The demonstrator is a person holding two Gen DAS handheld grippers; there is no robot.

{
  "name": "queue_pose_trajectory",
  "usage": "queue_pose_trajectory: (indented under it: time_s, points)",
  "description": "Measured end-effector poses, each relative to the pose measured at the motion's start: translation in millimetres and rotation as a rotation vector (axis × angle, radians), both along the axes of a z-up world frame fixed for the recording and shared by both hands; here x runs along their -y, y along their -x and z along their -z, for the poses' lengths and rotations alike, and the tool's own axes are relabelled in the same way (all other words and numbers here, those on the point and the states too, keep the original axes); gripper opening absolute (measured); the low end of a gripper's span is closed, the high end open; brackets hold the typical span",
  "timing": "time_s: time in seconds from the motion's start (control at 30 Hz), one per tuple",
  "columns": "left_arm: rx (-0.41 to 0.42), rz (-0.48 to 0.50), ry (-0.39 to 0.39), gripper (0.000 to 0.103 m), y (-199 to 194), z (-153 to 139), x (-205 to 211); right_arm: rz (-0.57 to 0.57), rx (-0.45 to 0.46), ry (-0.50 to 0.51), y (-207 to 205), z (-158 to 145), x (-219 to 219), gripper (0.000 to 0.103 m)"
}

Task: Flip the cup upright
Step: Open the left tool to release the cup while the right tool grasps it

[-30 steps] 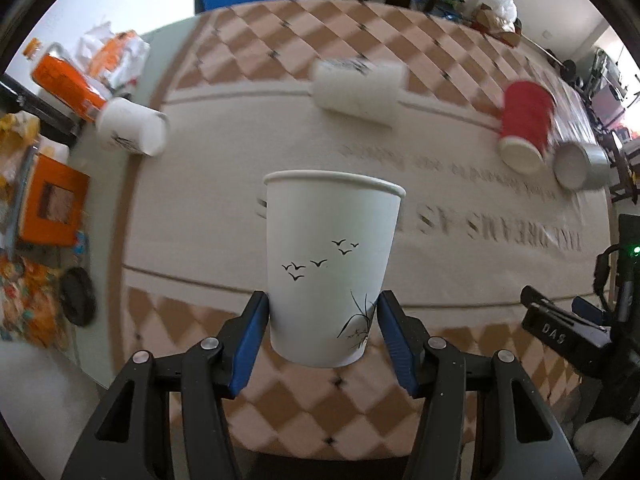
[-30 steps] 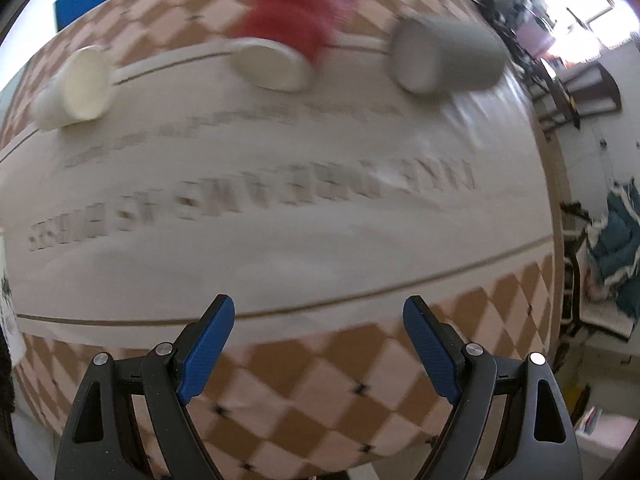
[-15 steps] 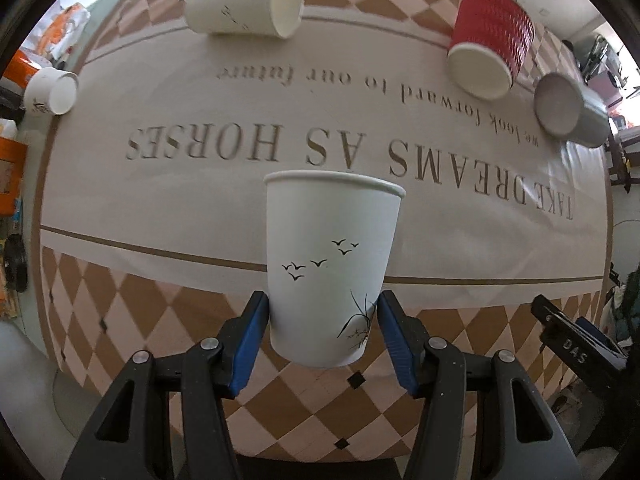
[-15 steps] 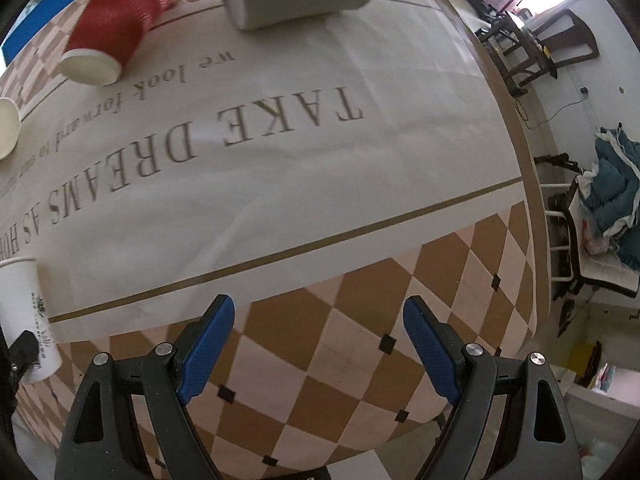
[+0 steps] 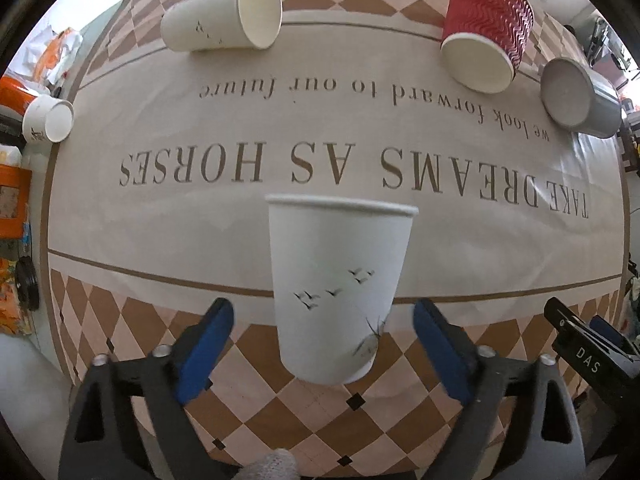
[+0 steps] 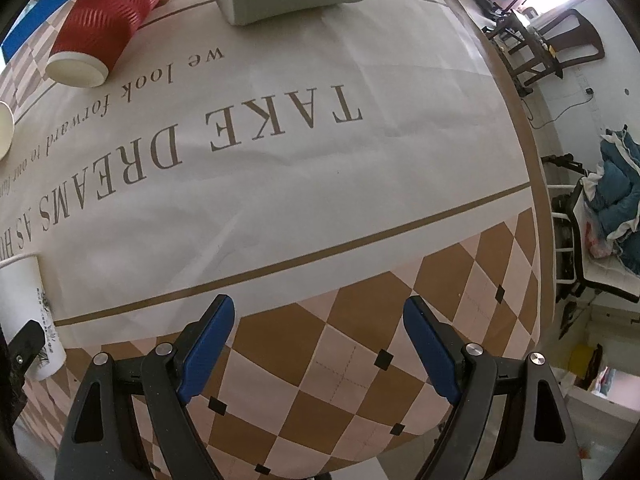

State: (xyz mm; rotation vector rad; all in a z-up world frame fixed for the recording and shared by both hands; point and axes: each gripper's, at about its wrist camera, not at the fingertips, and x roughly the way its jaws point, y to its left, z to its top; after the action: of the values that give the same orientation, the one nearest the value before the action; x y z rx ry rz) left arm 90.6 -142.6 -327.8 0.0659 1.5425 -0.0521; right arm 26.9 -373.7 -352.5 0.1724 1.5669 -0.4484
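A white paper cup with bird drawings (image 5: 336, 292) stands upright on the checkered tablecloth between the fingers of my left gripper (image 5: 324, 320). The left gripper is open, its blue pads clear of the cup on both sides. The same cup shows at the left edge of the right wrist view (image 6: 28, 312). My right gripper (image 6: 318, 320) is open and empty above the tablecloth's checkered border.
Lying on their sides at the far part of the table are a white cup (image 5: 224, 16), a red ribbed cup (image 5: 486, 32) and a grey cup (image 5: 580, 100). A small white cup (image 5: 46, 120) lies at the left edge. The table edge (image 6: 536, 208) runs at the right.
My left gripper has opened and let go of the white cup, which now stands on the table. The right gripper has stayed open and shifted slightly.
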Motion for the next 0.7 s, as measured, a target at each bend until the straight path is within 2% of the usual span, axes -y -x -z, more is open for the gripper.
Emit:
queue_pose_trajectory:
  time_s: [0.1,0.33,0.57,0.7]
  points:
    - [0.017,0.001,-0.008,0.1,0.4,-3.0,-0.5,0.002,0.002,-0.003,-3.7,-1.3,-0.9,0.088]
    - [0.078,-0.015,-0.008,0.1,0.7,-23.1,-6.4,0.015,0.013,-0.012,-10.2,-11.2,-1.4,0.088]
    - [0.261,-0.05,-0.023,0.103,0.4,-88.6,-50.3,0.012,0.031,-0.041,-9.5,-34.8,-8.3,0.088]
    - [0.297,-0.048,-0.086,0.103,0.6,-102.6,-88.6,-0.013,0.052,-0.105,-12.5,-52.8,-28.6,0.088]
